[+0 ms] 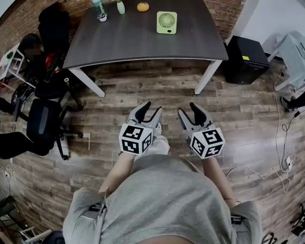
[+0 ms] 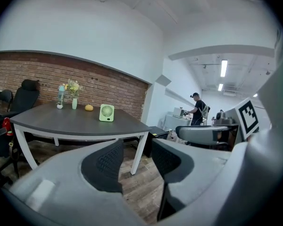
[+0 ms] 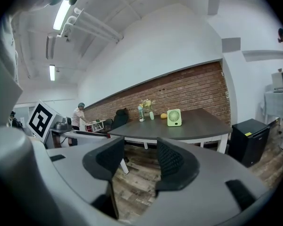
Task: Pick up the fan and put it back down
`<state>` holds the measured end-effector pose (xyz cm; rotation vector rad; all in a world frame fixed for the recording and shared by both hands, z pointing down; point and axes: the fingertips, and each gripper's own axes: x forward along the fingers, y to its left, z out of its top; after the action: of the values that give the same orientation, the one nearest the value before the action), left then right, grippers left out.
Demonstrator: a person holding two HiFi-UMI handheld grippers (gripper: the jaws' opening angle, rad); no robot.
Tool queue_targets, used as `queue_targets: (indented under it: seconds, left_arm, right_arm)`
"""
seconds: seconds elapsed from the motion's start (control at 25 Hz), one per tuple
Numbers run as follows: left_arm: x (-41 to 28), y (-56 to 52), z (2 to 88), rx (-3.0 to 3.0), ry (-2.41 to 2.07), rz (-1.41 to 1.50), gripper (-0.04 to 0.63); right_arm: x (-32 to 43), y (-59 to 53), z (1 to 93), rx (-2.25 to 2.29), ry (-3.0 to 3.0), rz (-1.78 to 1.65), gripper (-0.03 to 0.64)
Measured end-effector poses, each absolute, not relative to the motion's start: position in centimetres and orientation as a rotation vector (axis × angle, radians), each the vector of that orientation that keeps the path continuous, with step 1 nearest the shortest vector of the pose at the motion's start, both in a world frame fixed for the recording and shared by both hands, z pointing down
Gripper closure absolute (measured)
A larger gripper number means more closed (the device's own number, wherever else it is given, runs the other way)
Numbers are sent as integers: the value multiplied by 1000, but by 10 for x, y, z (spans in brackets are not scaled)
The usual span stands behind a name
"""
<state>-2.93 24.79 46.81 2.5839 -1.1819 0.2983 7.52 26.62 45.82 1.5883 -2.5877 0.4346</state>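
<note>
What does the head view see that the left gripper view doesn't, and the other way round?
Only the head view: the person's grey shirt from above, and the marker cube on the left tongs. Only the left gripper view: a ceiling light and a person in a cap standing far off. Both: the green fan upright on the dark table, an orange fruit and the brick wall.

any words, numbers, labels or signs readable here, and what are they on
No text here can be read.
Yellow label on the black cabinet: too small to read.
Faint print on the floor planks: too blurred to read.
Marker cubes: black-and-white squares only, no letters.
Fan: no legible marking.
</note>
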Motion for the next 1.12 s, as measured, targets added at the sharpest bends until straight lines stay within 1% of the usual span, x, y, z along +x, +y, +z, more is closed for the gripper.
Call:
queue_targets:
  seconds: [0.28, 1.12]
  left_arm:
    - [-21, 181, 460, 2589, -1169, 298, 407]
    - [-33, 0, 451, 2573, -1141, 313, 407]
  right_arm:
    - [74, 199, 452, 1556, -2582, 434, 405]
    - [74, 17, 441, 1601, -2542, 465, 397]
